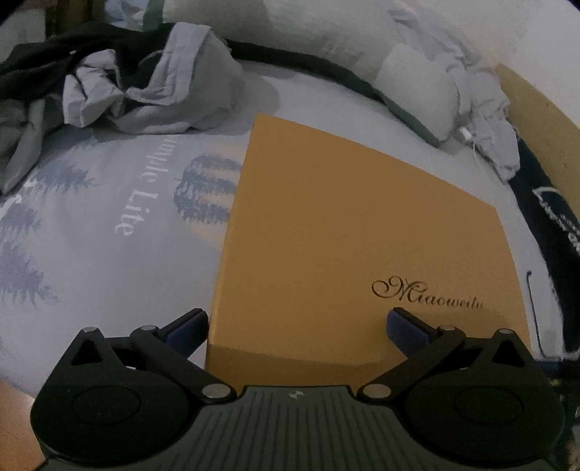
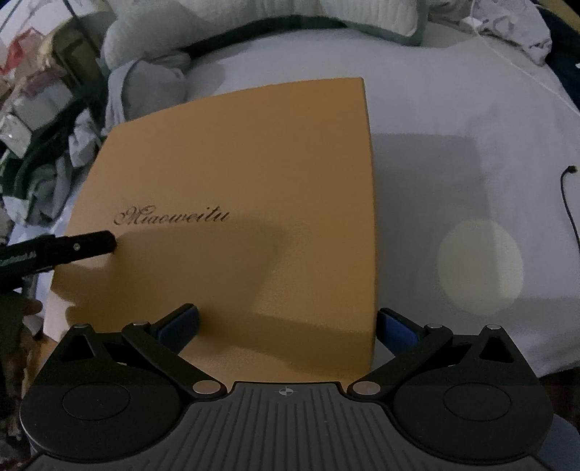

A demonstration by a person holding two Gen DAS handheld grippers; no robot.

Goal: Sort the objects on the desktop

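Observation:
An orange lidded box (image 1: 355,224) with the script "Miaoweitu" lies flat on a pale blue bedsheet (image 1: 108,217). My left gripper (image 1: 297,324) is open at the box's near left corner. One blue-padded finger sits just outside the left edge and the other over the lid. In the right wrist view the same box (image 2: 246,174) fills the middle. My right gripper (image 2: 288,322) is open at its near right corner, with one finger beyond the right edge. A black finger of the left gripper (image 2: 83,248) reaches over the lid from the left.
Crumpled grey-blue cloth (image 1: 145,90) lies behind the box to the left, with white bedding (image 1: 290,32) along the back. A dark garment (image 1: 554,224) and a thin black cable (image 2: 569,203) lie to the right. Cluttered items (image 2: 29,90) are piled at the far left.

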